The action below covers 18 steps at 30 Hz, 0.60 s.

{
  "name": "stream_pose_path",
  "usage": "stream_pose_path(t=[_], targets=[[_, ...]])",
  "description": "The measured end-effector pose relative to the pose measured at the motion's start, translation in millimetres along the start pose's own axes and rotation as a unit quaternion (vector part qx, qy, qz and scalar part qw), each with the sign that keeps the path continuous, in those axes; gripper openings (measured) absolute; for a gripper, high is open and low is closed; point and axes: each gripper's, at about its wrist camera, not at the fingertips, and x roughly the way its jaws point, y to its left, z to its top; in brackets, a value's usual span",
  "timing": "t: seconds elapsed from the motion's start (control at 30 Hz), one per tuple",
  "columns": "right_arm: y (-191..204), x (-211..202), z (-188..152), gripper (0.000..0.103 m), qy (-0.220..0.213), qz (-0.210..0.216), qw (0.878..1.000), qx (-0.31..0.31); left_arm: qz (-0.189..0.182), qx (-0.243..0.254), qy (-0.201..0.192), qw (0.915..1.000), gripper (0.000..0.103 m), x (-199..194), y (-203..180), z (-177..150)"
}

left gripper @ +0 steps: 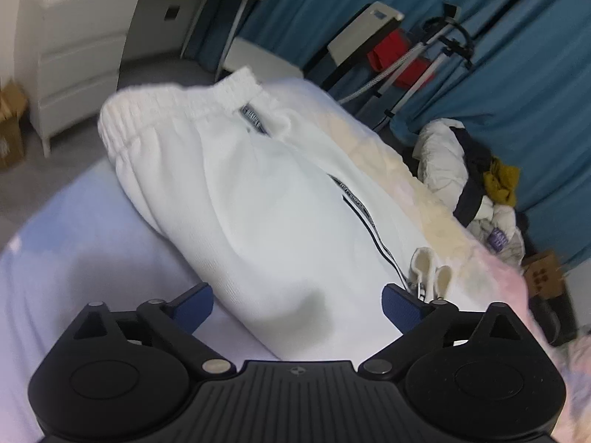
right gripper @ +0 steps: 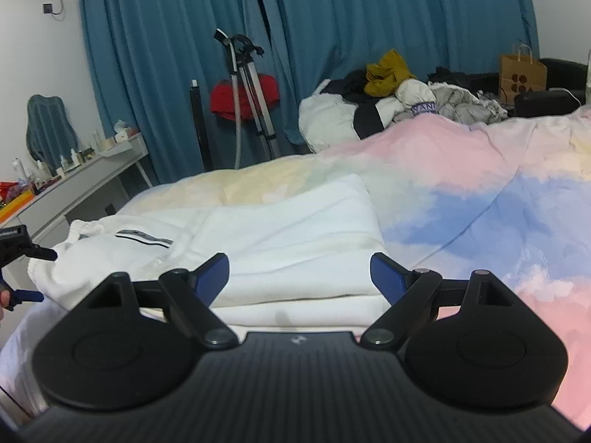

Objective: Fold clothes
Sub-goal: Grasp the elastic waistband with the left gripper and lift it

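both claws (left gripper: 297,304) (right gripper: 300,277) spread wide over white sweatpants (left gripper: 258,199) on bed.

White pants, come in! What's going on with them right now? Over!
Left gripper and right gripper: jaws open, empty. White pants partly folded on bed cover. Nothing in the way.

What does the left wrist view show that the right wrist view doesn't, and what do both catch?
Only the left wrist view shows the white drawer unit, the cardboard box on the floor beside it, and the white pants' ribbed waistband close up.

Only the right wrist view shows the cluttered desk, the brown paper bag, and the folded part of the white pants.

Both show the white pants, the pastel bedspread, the blue curtains, the clothes pile and an open gripper: left gripper, right gripper.
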Motion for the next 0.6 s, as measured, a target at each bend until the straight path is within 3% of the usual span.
stream_pose_path(t=[0.13, 0.23, 0.33, 0.5, 0.6], targets=[[-2.4, 1.7, -1.6, 0.085, 0.010, -0.003, 1.000, 0.007, -0.004, -0.085, 0.025, 0.9960, 0.091, 23.6, 23.8, 6.1], [-3.7, 1.3, -2.2, 0.085, 0.011, 0.002, 1.000, 0.011, 0.000, -0.116, 0.027, 0.9929, 0.088, 39.7, 34.4, 11.9], [-5.7, 2.4, -2.9, 0.085, 0.015, 0.003, 1.000, 0.013, 0.007, -0.134, 0.024, 0.9907, 0.086, 50.1, 43.1, 16.5], [-10.0, 8.2, -2.8, 0.085, 0.026, 0.011, 0.999, 0.033, 0.022, -0.103, -0.014, 0.9943, 0.085, 56.6, 50.2, 36.8], [-12.0, 9.8, -4.6, 0.085, 0.025, -0.001, 0.999, 0.038, 0.024, -0.110, -0.036, 0.9930, 0.083, 58.9, 62.9, 49.1]])
